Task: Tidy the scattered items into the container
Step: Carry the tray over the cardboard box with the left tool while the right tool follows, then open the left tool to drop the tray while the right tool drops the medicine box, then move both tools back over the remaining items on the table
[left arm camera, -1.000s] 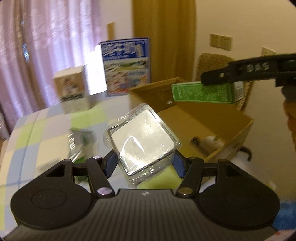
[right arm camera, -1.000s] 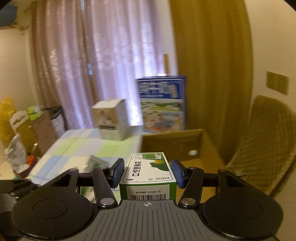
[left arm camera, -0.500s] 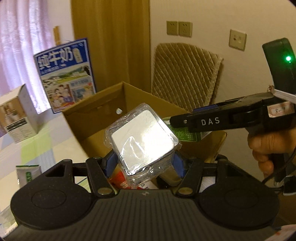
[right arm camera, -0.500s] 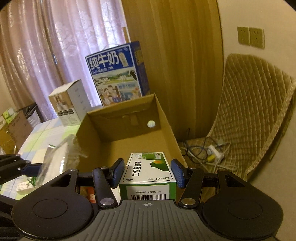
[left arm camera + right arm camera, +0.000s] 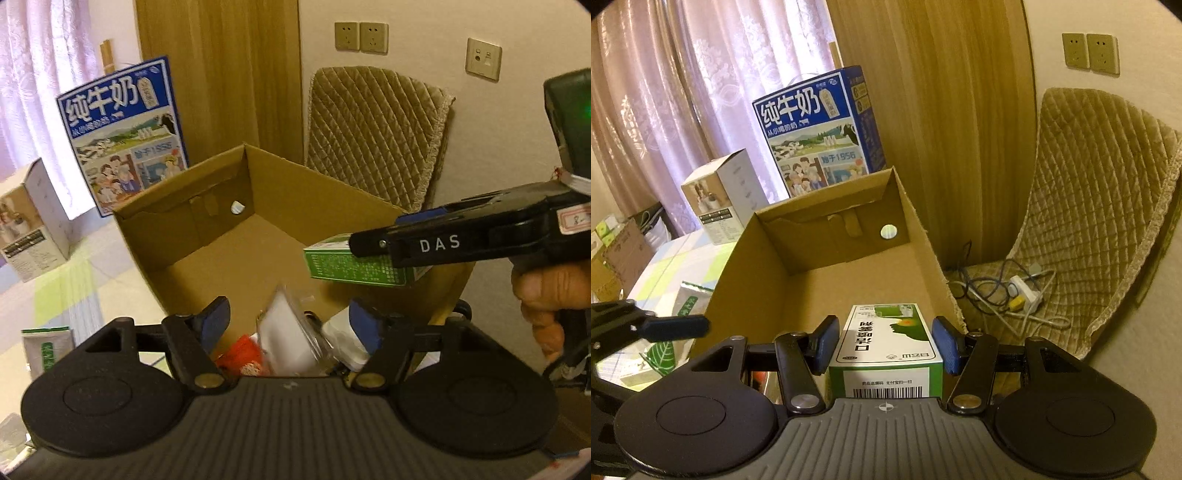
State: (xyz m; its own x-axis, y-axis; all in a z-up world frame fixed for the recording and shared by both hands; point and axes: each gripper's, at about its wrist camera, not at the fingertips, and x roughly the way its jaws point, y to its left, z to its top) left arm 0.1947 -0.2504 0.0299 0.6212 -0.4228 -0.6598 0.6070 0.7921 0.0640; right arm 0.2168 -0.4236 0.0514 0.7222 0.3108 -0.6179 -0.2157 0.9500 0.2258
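Over the open cardboard box (image 5: 236, 236), both grippers hang above its near end. Left gripper (image 5: 291, 325): fingers apart, having just been opening; the plastic-wrapped white item (image 5: 286, 336) sits loose between them, tilted, touching neither pad, low inside the box beside a red packet (image 5: 243, 356). Right gripper (image 5: 884, 343): fingers clamped on a green-and-white carton (image 5: 886, 339), upright, barcode end toward the camera, above the box's right wall. Far half of the box floor is bare. Outside the box's left wall, another green pack (image 5: 46, 350) lies on the counter (image 5: 62, 288).
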